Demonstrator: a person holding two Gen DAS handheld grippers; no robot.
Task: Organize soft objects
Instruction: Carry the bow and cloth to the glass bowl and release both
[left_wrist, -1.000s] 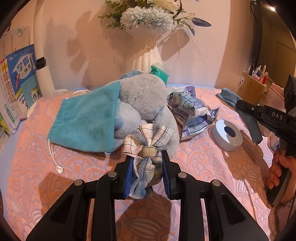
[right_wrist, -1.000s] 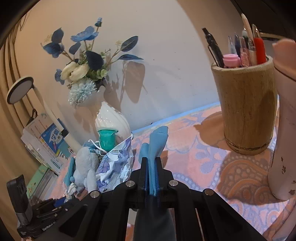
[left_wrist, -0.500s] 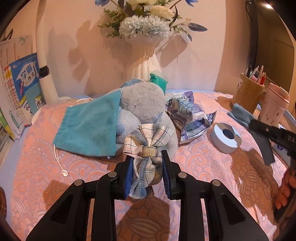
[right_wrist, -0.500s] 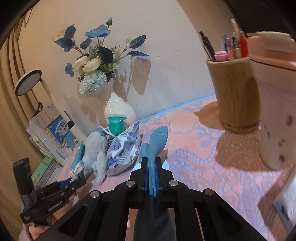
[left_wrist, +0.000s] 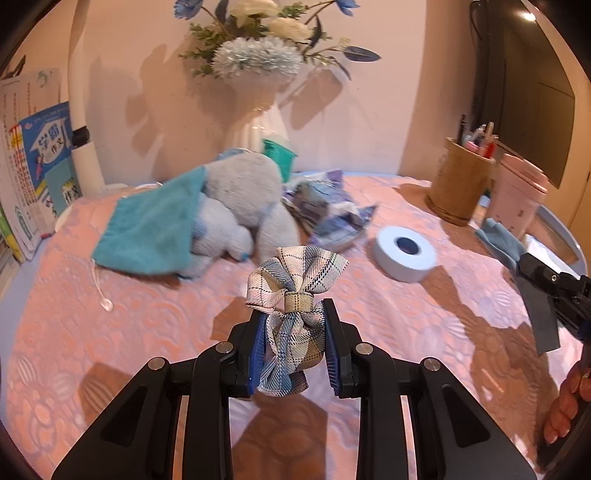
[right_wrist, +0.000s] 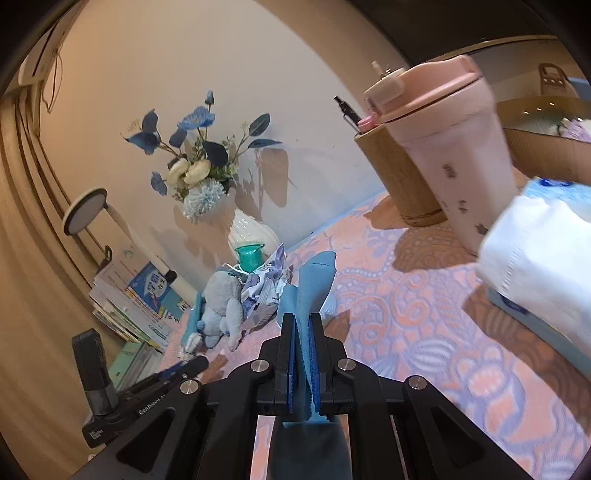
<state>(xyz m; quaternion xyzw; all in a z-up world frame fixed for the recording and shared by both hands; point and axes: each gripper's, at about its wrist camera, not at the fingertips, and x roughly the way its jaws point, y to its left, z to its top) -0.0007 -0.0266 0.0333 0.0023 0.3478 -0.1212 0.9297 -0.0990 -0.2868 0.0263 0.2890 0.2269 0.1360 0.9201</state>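
Note:
My left gripper (left_wrist: 293, 314) is shut on a plaid fabric bow (left_wrist: 295, 291) and holds it above the pink patterned tablecloth (left_wrist: 147, 325). Behind it lie a grey plush toy (left_wrist: 243, 199) half under a teal drawstring pouch (left_wrist: 151, 225), and a crumpled purple packet (left_wrist: 328, 214). My right gripper (right_wrist: 303, 321) is shut on a blue cloth (right_wrist: 312, 284), held off the table; it also shows at the right edge of the left wrist view (left_wrist: 546, 284). The plush (right_wrist: 221, 310) and packet (right_wrist: 264, 291) lie far left in the right wrist view.
A white vase of flowers (left_wrist: 258, 122) stands at the back wall. A grey tape roll (left_wrist: 404, 253), a wooden pen holder (left_wrist: 461, 184) and a pink cup (left_wrist: 517, 195) stand to the right. A white tissue pack (right_wrist: 535, 258) is close on the right. Books (left_wrist: 33, 158) lean at left.
Both grippers pulled back and up from the plush pile, each keeping its grip. The right gripper moved right, past the pen holder, bringing the pink cup and tissue pack close.

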